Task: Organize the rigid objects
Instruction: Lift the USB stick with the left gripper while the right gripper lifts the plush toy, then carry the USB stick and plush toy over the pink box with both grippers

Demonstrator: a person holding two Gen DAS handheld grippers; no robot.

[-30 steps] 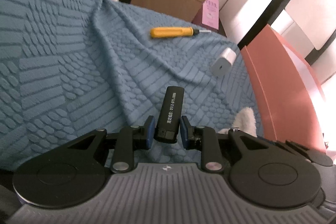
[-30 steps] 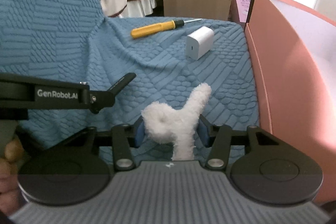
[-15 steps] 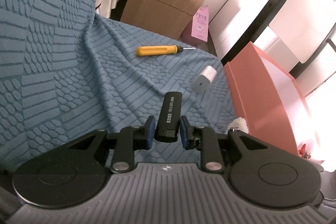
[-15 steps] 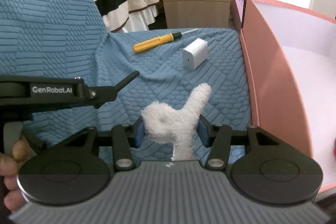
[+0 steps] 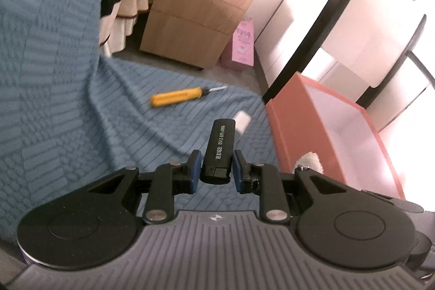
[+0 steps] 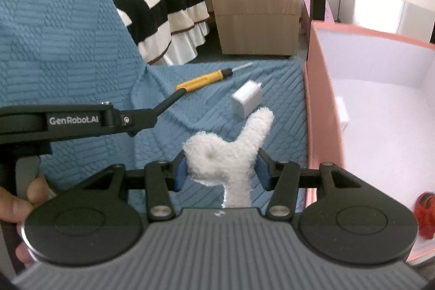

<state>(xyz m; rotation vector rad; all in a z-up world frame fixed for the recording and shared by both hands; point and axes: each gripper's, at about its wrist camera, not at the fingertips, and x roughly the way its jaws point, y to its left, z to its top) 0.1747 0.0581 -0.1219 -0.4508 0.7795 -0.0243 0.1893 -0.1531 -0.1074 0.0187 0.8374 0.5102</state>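
A blue textured quilted cover (image 6: 68, 26) spreads under my hands. At its right edge stands a salmon-pink open cardboard box (image 6: 318, 105) with a pale interior and a small red object (image 6: 425, 216) in its near corner. My right gripper (image 6: 221, 170) clamps a fluffy white plush toy (image 6: 231, 151), held above the cover beside the box wall. My left gripper (image 5: 216, 170) pinches narrowly a slim black rectangular lighter (image 5: 220, 148), raised over the cover. Farther off on the cover lie a yellow-handled screwdriver (image 6: 204, 79) and a small white charger cube (image 6: 246, 99), near each other but apart.
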